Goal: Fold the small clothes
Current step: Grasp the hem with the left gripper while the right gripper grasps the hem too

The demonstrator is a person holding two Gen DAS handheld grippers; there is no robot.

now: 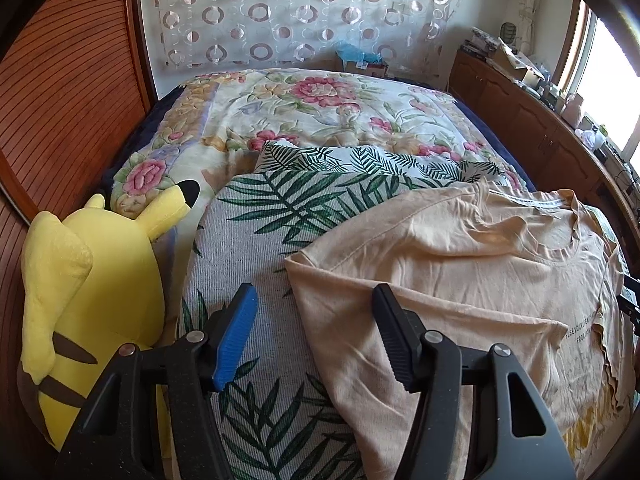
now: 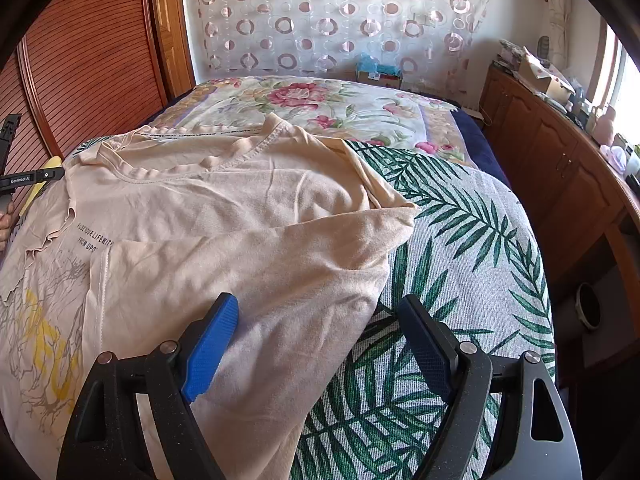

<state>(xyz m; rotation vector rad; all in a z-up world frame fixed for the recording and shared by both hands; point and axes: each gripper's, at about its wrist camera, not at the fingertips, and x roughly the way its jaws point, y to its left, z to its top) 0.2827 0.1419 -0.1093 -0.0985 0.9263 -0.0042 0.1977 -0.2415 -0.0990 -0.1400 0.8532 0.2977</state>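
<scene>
The peach T-shirt [image 1: 460, 272] is lying on a leaf-print blanket [image 1: 256, 240] on the bed [image 1: 320, 104], with both sides already turned in over the middle, so the step in hand looks like the next fold — probably bringing one end over the other.

The left claw [image 1: 316, 336] is hovering with its jaws spread and nothing between the pads; the folded left edge of the shirt is running just under its right finger, while its blue finger is standing over bare blanket. The right claw [image 2: 316, 344] is likewise spread and empty, its blue finger over the shirt's folded flap and its other finger over the blanket, so the shirt's right edge is passing between them.

To do this well, each claw should be straddling its edge and dipping low enough to catch every layer of cloth — not the blanket beneath. Both should be pinching at matching spots, then lifting and carrying together so the fold stays square. A yellow plush toy [image 1: 92, 292] is sitting well off to the left claw's left, clear of the work.
</scene>
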